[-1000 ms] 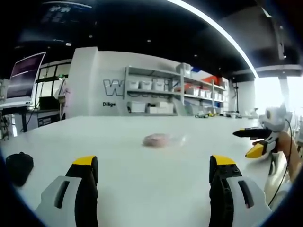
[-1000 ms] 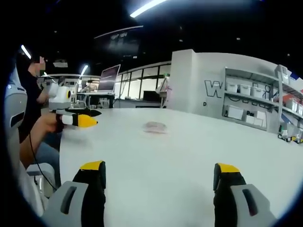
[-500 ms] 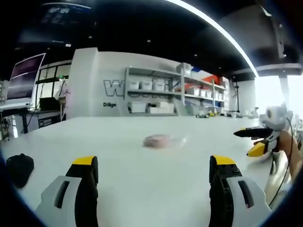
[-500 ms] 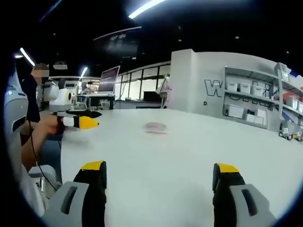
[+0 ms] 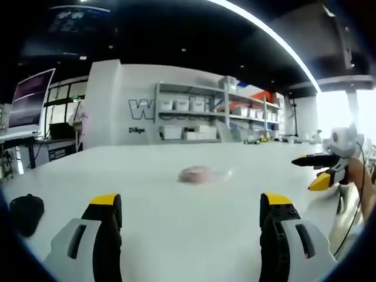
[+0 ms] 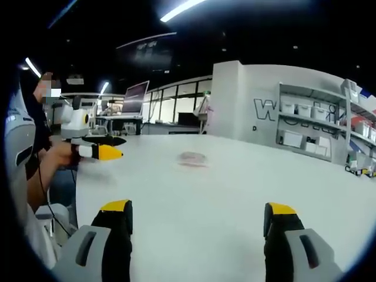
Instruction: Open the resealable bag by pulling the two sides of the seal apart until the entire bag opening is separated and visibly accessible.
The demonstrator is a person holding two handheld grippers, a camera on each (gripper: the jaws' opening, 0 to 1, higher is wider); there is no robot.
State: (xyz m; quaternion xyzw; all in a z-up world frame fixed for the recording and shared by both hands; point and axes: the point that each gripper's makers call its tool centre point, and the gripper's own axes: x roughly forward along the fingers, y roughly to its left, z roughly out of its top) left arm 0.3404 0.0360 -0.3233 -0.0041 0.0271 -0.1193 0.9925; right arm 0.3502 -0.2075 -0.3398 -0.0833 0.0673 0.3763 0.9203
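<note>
**Left gripper view: bag flat on table, both grippers clear of it**

Left gripper view puts bag point(image 5: 200, 174) mid-table point(image 5: 176, 235), lying flat, clear plastic with something pinkish inside, clear edge trailing toward right of picture. Seal state too small to tell. Nothing touching it. Well beyond left gripper point(image 5: 191, 220), whose two yellow-tipped jaws rise from bottom edge spread wide, nothing between them, bare white tabletop in the gap. Dark rounded object point(image 5: 26, 208) on table at far left edge, near that jaw, well apart from bag.

At right edge, right gripper point(image 5: 320, 170) held up in a hand point(image 5: 355, 176), black and yellow jaws parted, nothing held, pointed inward over table, well apart from bag.

Right gripper view shows bag point(image 6: 192, 157) farther off, small and pale on table point(image 6: 200, 223), ahead and slightly left of centre. Right gripper point(image 6: 197, 220) jaws wide apart at bottom, empty. Left gripper point(image 6: 108, 147) seen from side at left, held in a hand point(image 6: 59, 155), yellow and black tips apart, hovering over table edge, well short of bag.

Behind table: white wall with large grey lettering, shelves point(image 5: 205, 117) with white bins, monitor point(image 5: 29, 97) at left, long ceiling strip light point(image 5: 264, 35).
</note>
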